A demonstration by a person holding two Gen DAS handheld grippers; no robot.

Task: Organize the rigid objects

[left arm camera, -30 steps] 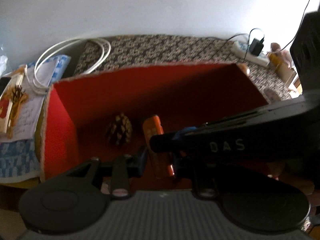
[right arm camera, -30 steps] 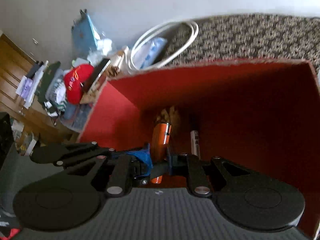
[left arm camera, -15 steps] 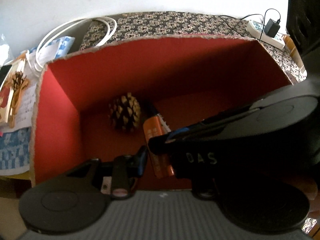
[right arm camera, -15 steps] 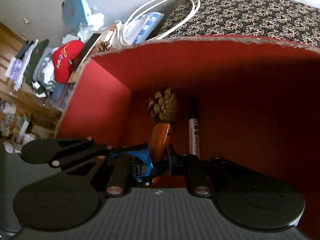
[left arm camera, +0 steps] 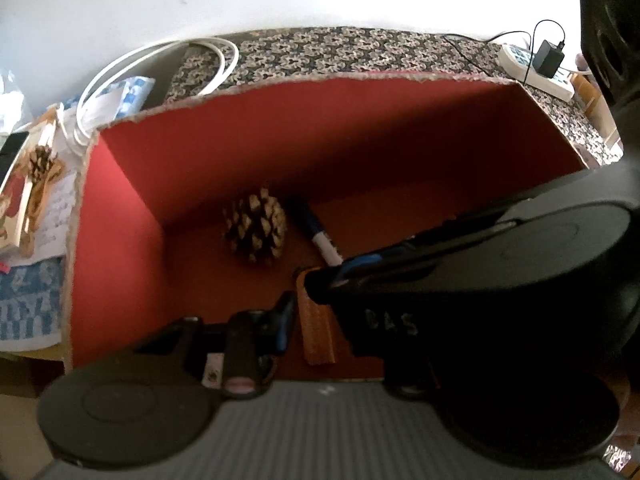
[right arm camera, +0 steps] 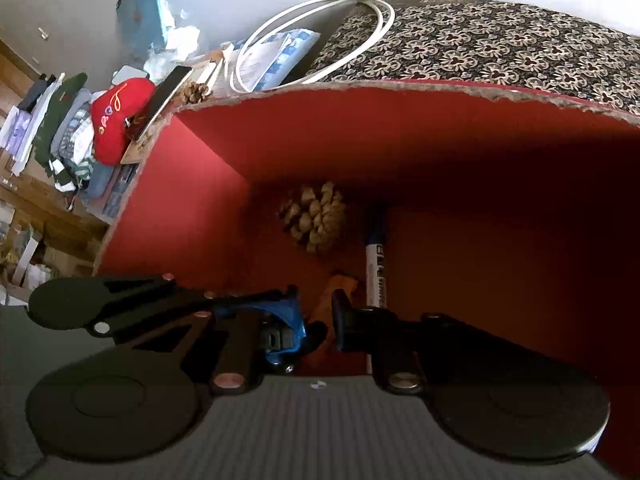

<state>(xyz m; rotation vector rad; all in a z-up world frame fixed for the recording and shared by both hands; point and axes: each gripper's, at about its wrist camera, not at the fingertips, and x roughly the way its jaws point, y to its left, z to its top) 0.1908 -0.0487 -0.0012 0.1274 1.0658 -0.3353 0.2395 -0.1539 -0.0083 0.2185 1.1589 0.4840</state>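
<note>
Inside the red box (left arm camera: 132, 248), an orange lighter (left arm camera: 316, 332) lies near a pine cone (left arm camera: 256, 226) and a marker (left arm camera: 316, 232). The left tongs (left arm camera: 310, 312) have just been opening and straddle the lighter loosely. The right tongs (right arm camera: 318, 314) straddle it too; grip unclear.

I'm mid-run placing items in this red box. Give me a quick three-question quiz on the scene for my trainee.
1. Which item sits nearest the back left corner inside the red box? A) a mug B) a pine cone C) a spoon
2. True or false: the blue marker lies outside the box.
3. Fill in: looped beyond the box's far wall is a white ____.

Key: 1 B. 2 False, it lies on the box floor beside the pine cone. 3 cable.
</note>
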